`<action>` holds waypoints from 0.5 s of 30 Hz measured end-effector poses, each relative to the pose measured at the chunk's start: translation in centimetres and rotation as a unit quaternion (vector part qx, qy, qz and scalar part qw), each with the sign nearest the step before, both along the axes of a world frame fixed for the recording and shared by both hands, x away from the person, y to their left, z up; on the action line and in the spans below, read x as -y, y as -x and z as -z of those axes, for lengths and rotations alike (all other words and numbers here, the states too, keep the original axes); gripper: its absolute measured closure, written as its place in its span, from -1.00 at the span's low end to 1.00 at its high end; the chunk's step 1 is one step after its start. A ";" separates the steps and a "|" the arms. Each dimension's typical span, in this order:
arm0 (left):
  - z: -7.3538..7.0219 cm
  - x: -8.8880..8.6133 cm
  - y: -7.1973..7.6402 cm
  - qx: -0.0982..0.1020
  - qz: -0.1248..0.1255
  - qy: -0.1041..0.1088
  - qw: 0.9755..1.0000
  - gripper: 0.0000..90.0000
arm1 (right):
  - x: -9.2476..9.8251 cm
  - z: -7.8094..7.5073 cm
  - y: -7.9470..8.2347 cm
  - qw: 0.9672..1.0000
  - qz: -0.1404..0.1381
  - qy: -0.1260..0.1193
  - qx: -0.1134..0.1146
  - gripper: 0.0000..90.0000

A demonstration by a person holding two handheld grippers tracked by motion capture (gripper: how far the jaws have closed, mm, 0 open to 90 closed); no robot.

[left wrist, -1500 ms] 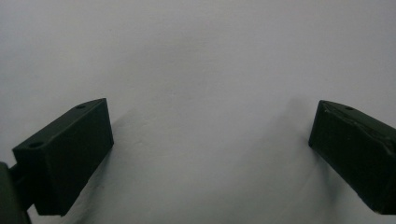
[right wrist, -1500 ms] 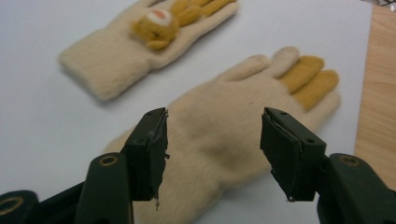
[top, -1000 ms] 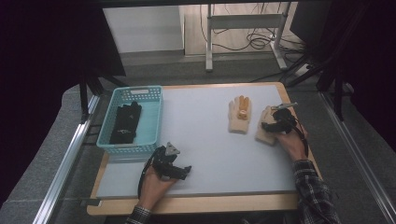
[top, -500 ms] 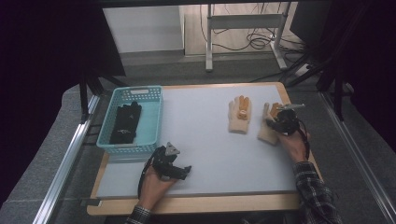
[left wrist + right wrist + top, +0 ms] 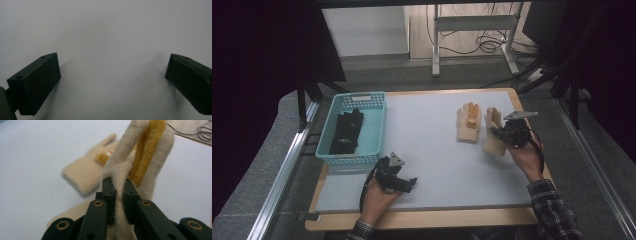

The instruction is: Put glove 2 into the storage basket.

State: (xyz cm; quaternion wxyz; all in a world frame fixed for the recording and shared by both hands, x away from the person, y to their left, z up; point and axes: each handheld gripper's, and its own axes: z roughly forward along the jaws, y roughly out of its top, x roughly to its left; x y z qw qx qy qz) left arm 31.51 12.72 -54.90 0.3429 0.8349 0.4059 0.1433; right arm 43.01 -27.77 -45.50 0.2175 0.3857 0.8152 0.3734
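A wooden table [image 5: 422, 224] stands in a dim room, most of its top covered by a pale grey mat [image 5: 427, 145], with a metal stand and loose cables on the floor beyond it. A person sits at the near edge, a forearm coming in on each side, one in a plaid sleeve [image 5: 553, 212].

The right gripper [image 5: 499, 133] is over the right part of the mat, its jaws pinched tight on a cream glove [image 5: 493, 142]. In the right gripper view the two black pads press a fold of that glove [image 5: 140, 157] between them, and the glove's fingers, cream with a mustard-yellow inner side, rise up past the jaws. The jaws have just been closing, with the fabric caught between them. From the high view the glove's cuff end hangs at the mat, though I cannot tell whether it touches.

Just to the left lies a second cream glove [image 5: 468, 123], flat on the mat with its fingers pointing away from the person; it appears blurred in the right gripper view [image 5: 83, 176].

The left gripper [image 5: 410, 183] rests low near the front edge, jaws wide apart with bare mat between them.

A turquoise basket [image 5: 375, 135] sits at the left of the table with a black glove [image 5: 346, 131] lying inside it.
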 end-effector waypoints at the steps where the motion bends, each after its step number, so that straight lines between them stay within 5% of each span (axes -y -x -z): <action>1: 0.0 0.0 0.0 0.000 0.000 0.000 1.000 -1.00 | -0.3 -0.2 0.3 1.000 -0.008 -0.007 0.000 0.83; 8: 0.0 0.0 0.0 0.001 0.000 -0.001 1.000 -1.00 | -4.2 -0.9 2.7 0.996 -0.072 -0.051 -0.013 0.82; 15: 0.0 0.0 0.0 0.001 0.001 -0.001 1.000 -1.00 | -8.8 -0.3 4.6 0.990 -0.126 -0.057 -0.022 0.81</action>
